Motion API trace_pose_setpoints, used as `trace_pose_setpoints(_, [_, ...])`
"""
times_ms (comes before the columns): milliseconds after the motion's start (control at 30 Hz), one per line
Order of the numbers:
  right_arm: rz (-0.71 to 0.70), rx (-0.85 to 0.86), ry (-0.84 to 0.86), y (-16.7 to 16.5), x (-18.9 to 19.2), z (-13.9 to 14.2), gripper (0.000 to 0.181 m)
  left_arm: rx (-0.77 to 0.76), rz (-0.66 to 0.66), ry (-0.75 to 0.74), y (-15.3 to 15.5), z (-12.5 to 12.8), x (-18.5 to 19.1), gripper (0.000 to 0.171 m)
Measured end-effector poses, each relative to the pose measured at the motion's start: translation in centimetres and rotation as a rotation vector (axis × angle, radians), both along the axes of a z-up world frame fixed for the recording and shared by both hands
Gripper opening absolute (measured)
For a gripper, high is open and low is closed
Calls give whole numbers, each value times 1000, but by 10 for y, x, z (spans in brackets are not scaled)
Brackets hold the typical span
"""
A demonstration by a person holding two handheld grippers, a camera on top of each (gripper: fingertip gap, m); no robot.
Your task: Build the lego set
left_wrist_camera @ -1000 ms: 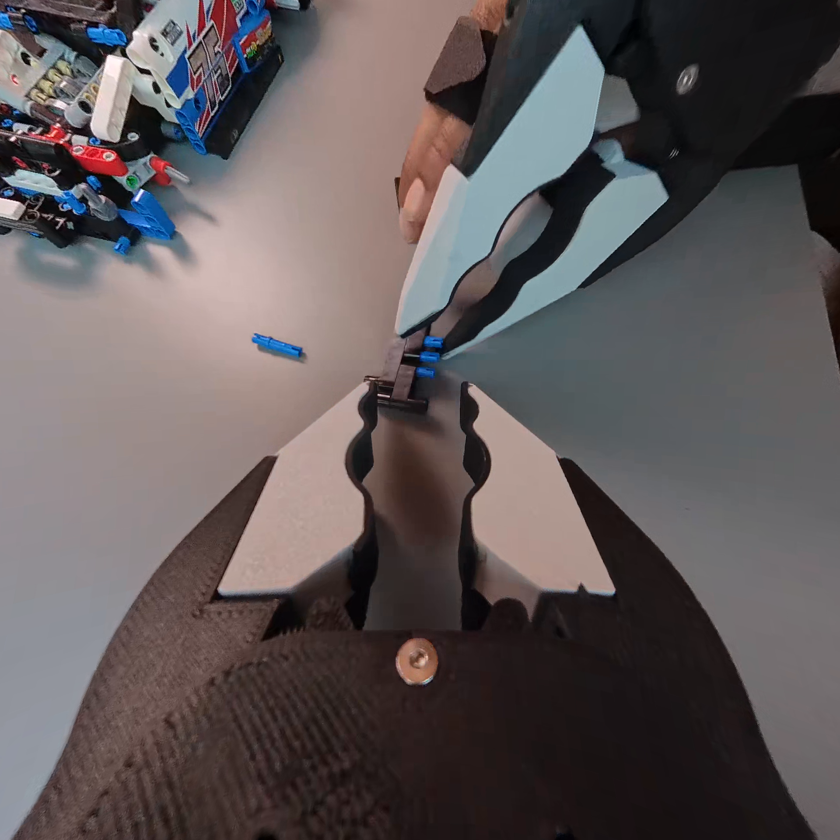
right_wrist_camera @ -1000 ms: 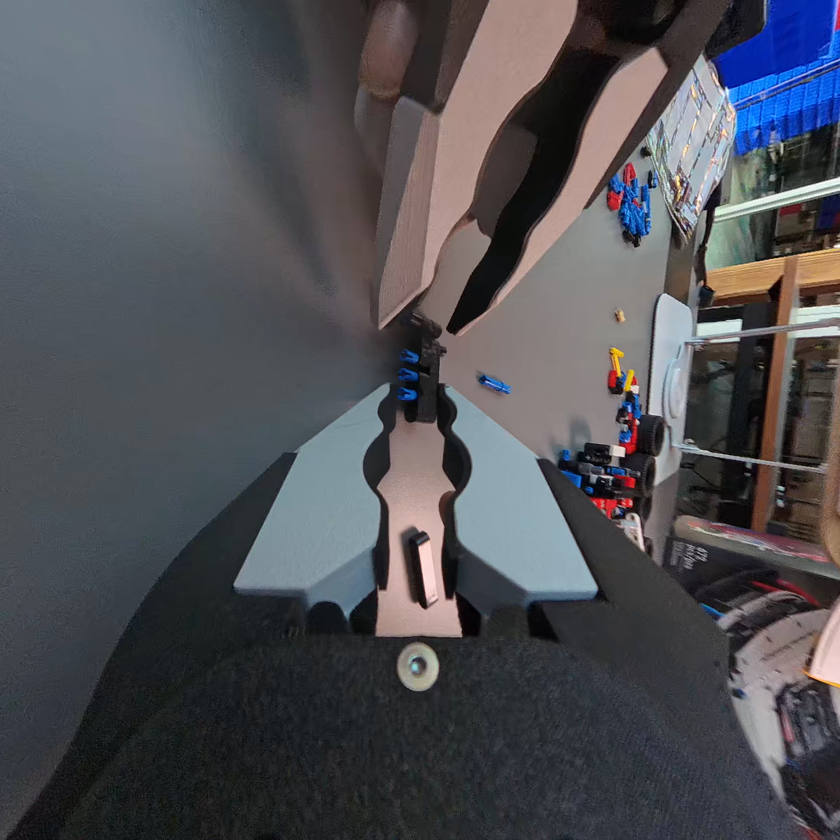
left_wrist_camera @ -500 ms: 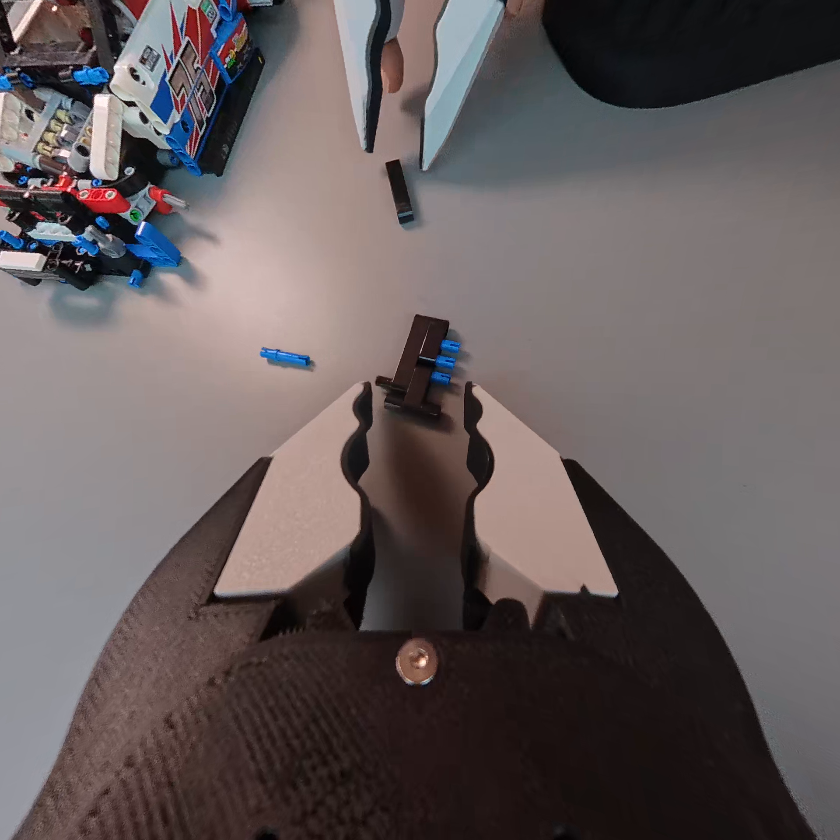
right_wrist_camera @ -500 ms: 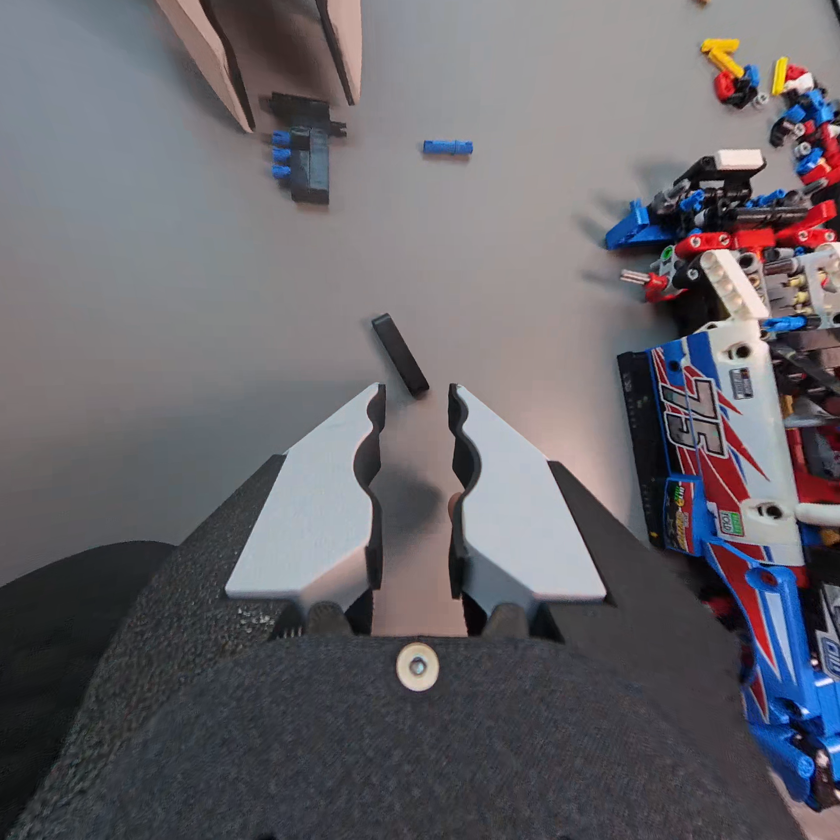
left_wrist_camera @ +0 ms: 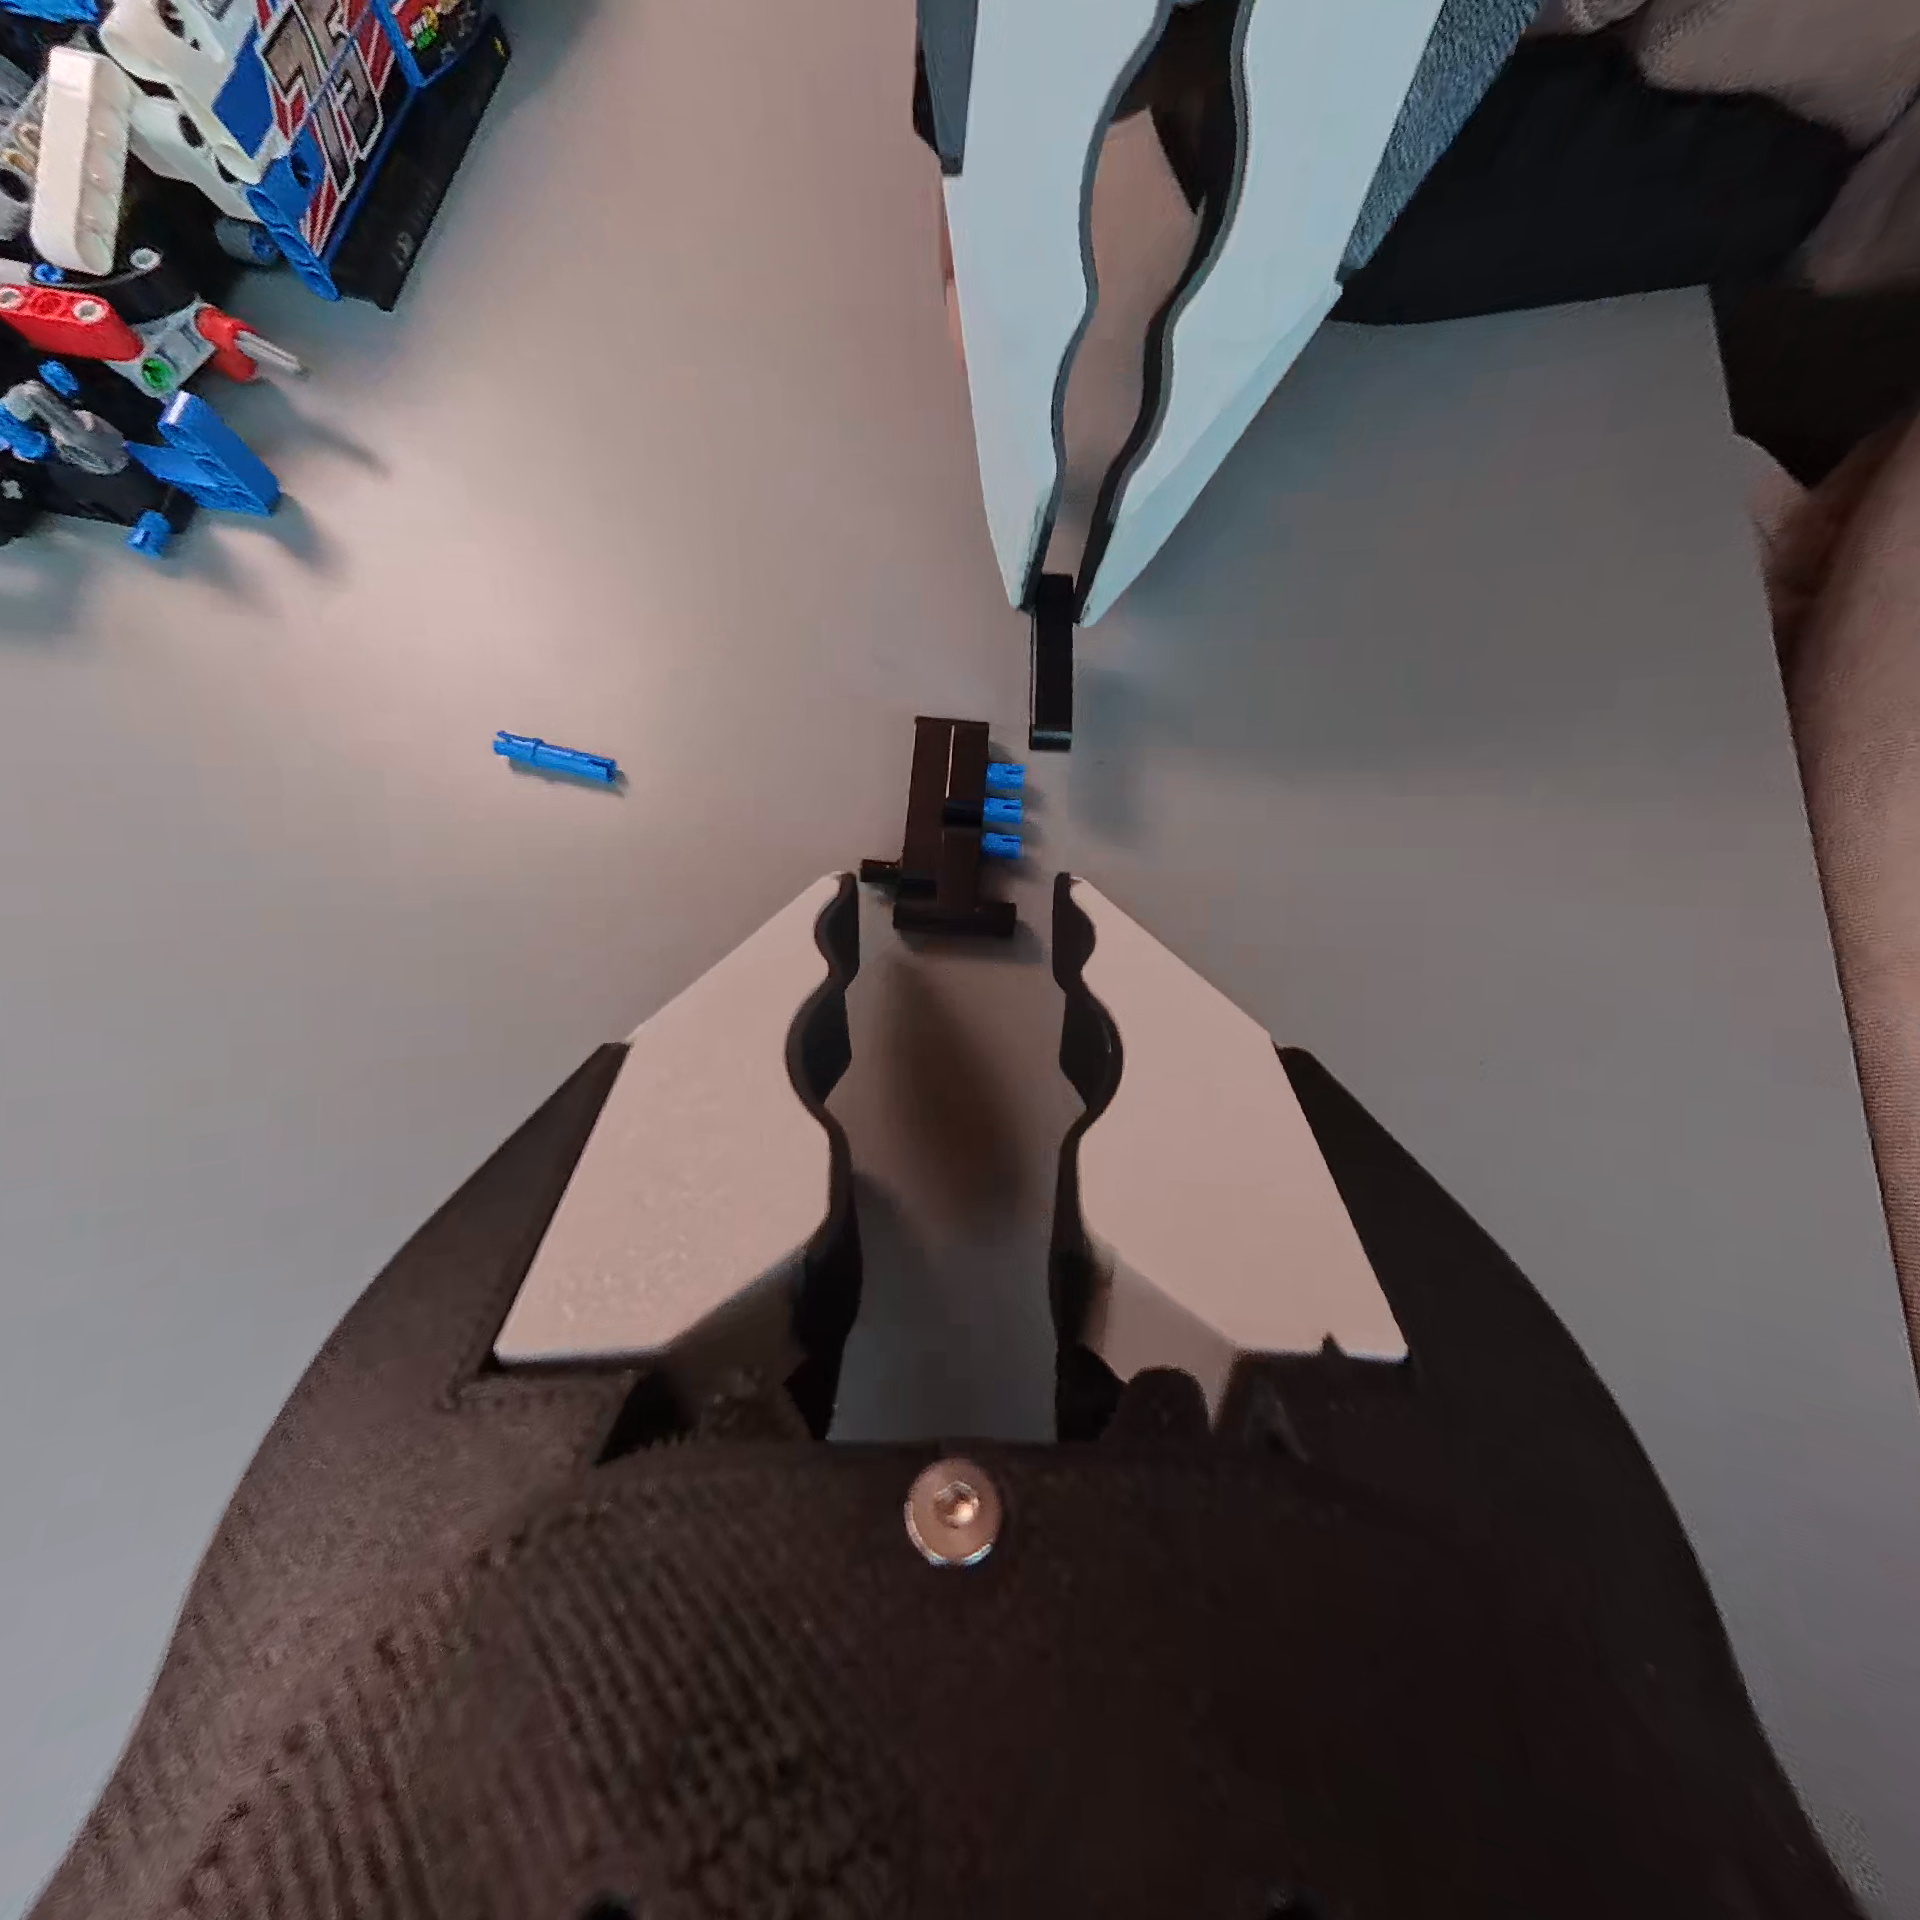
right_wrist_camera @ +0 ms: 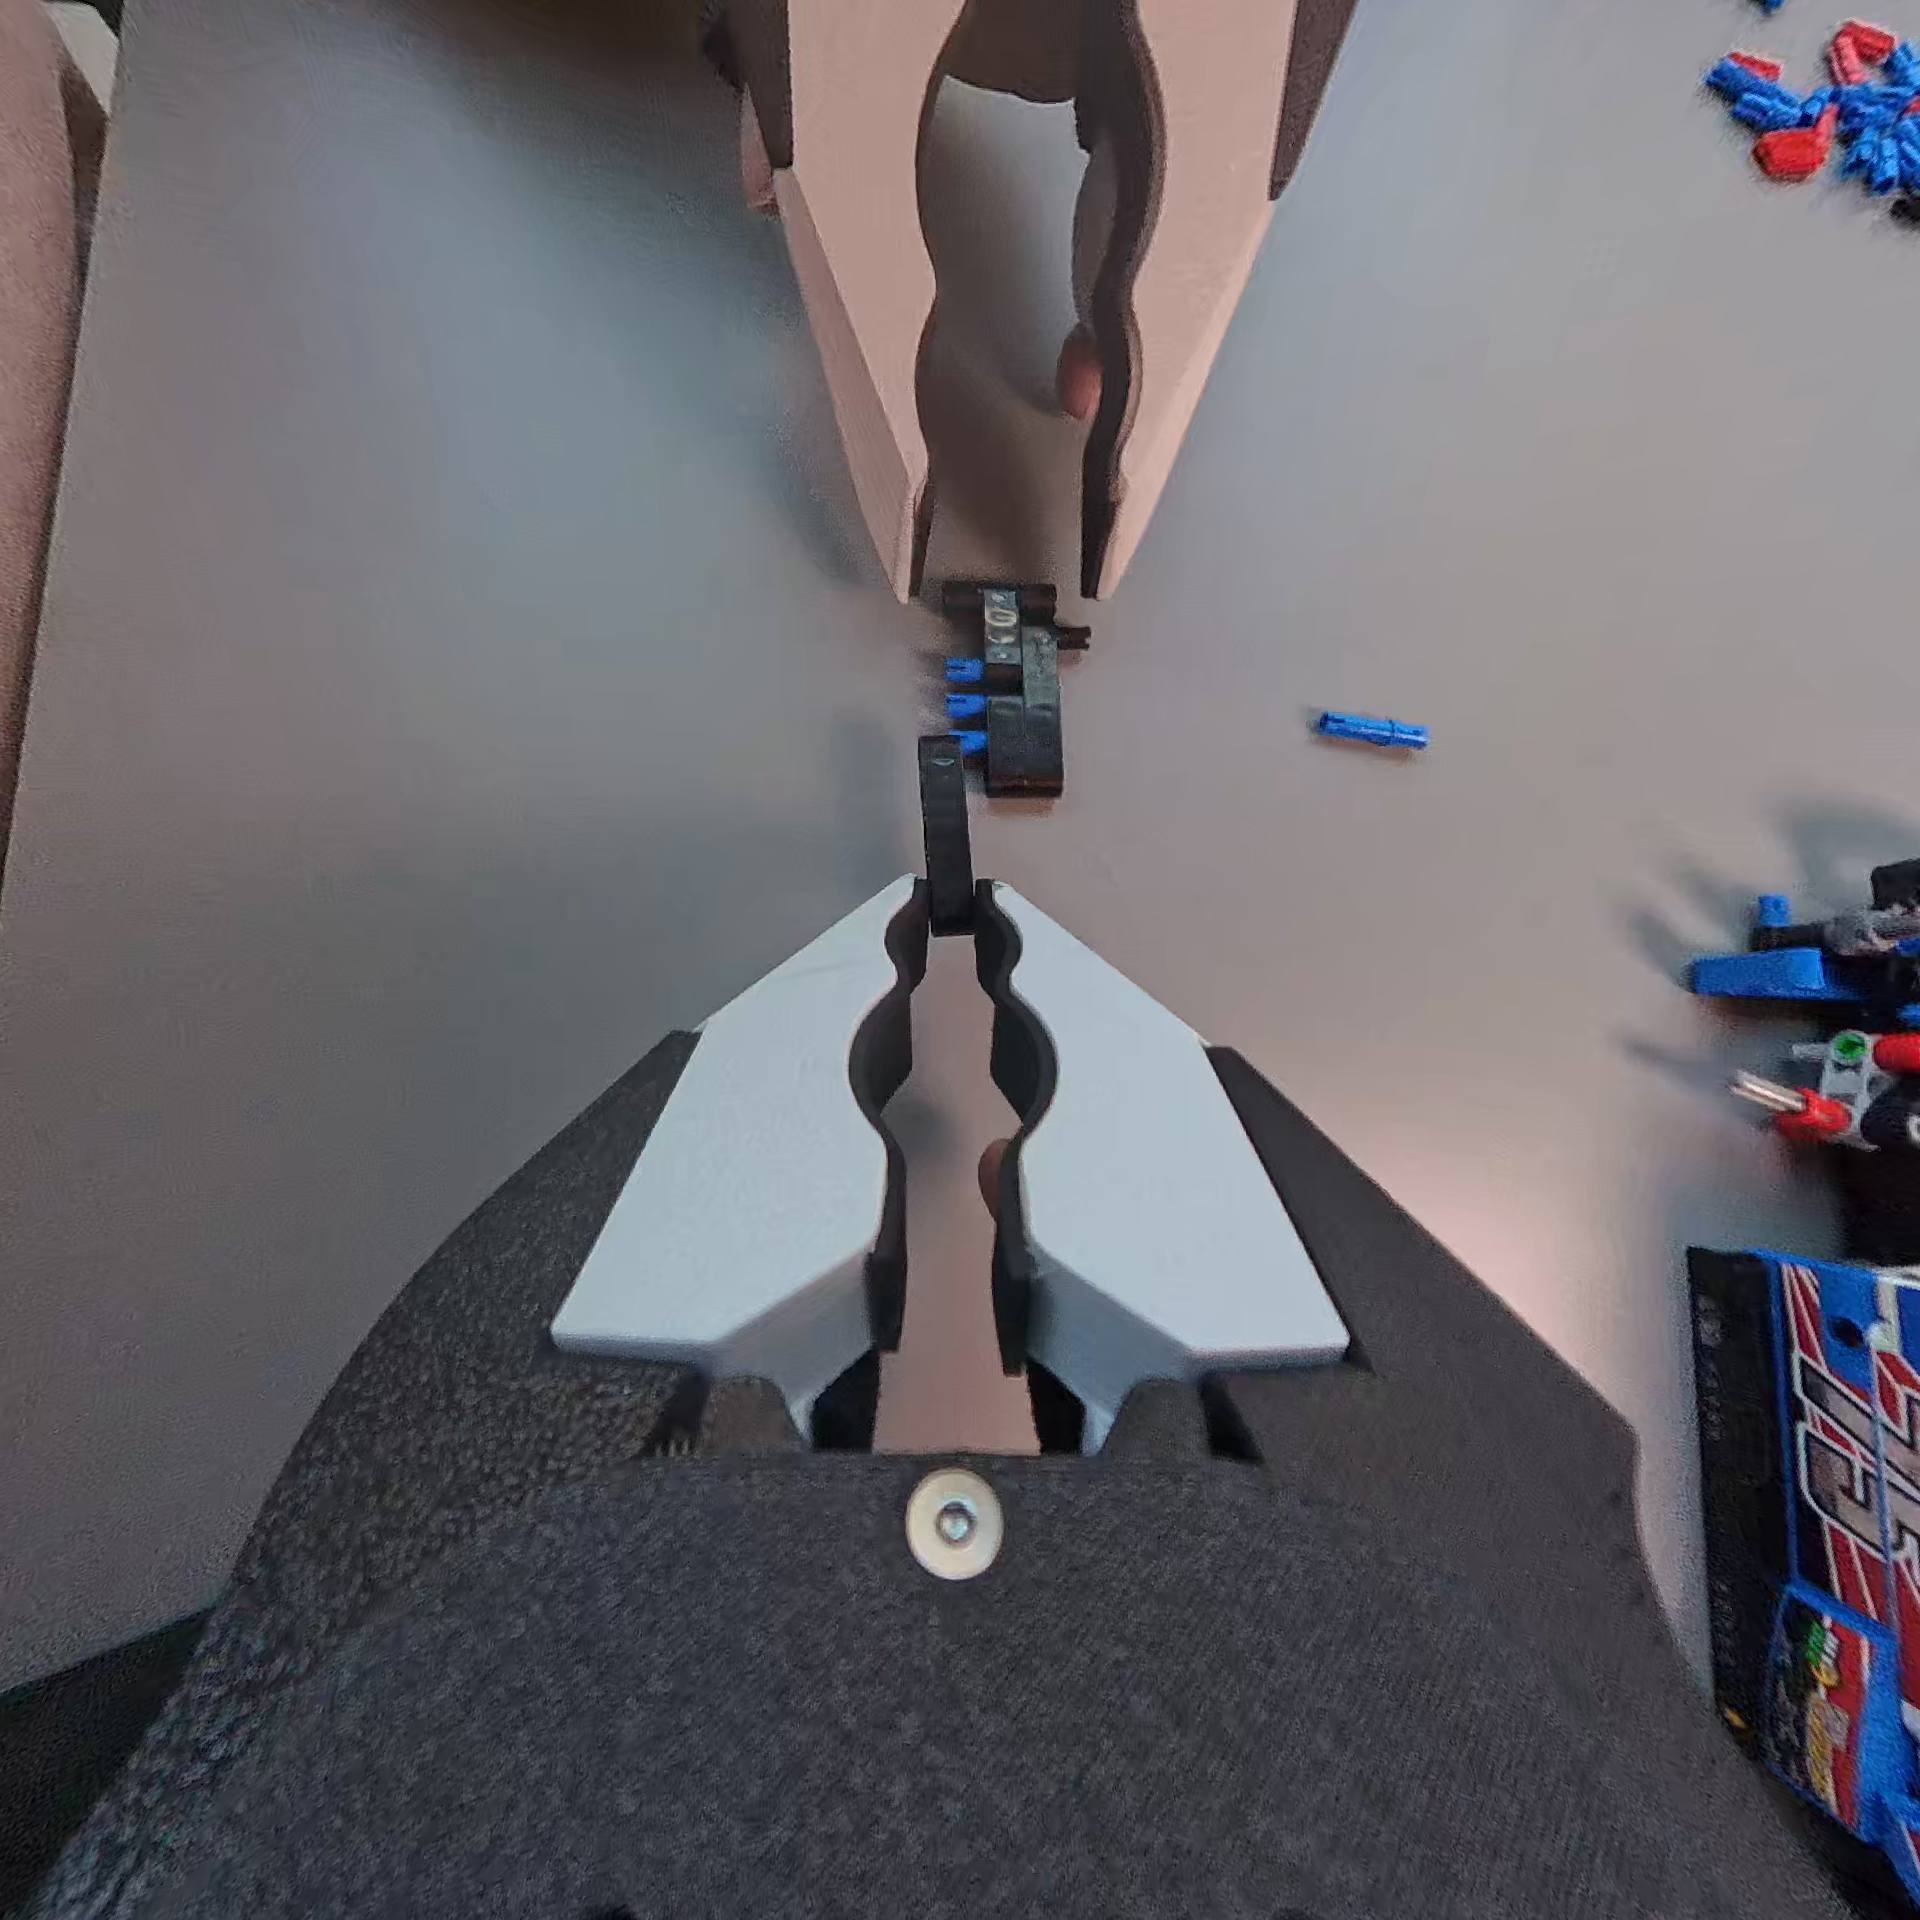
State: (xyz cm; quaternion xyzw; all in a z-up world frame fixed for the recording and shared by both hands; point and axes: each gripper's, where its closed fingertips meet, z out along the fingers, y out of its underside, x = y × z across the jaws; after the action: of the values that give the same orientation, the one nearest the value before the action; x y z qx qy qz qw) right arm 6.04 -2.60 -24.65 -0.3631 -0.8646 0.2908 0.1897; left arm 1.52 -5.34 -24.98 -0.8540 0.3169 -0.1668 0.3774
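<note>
The right tongs (right_wrist_camera: 951, 891) were seen clamped on one end of a short black beam (right_wrist_camera: 945, 831), whose free end was held just beside the three blue pins (right_wrist_camera: 966, 707) projecting from a small black subassembly (right_wrist_camera: 1023, 696) lying on the grey desk (right_wrist_camera: 416, 623). The left tongs (left_wrist_camera: 948, 883) were held apart and empty, with the near end of that subassembly between their tips. A loose blue pin (left_wrist_camera: 556, 758) lay near the subassembly, and the partly built blue, white and red car model (left_wrist_camera: 260, 156) stood well beyond the loose pin.
</note>
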Motion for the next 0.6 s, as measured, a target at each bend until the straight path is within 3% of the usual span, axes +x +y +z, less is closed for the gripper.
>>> trace_pose_setpoints(267, [-61,11,-74,-18,-12,-14,5,61,-53,41,1,0,4,54])
trace_pose_setpoints(600, [-96,22,-43,-20,-21,-13,14,62,-52,81,3,-9,10,50])
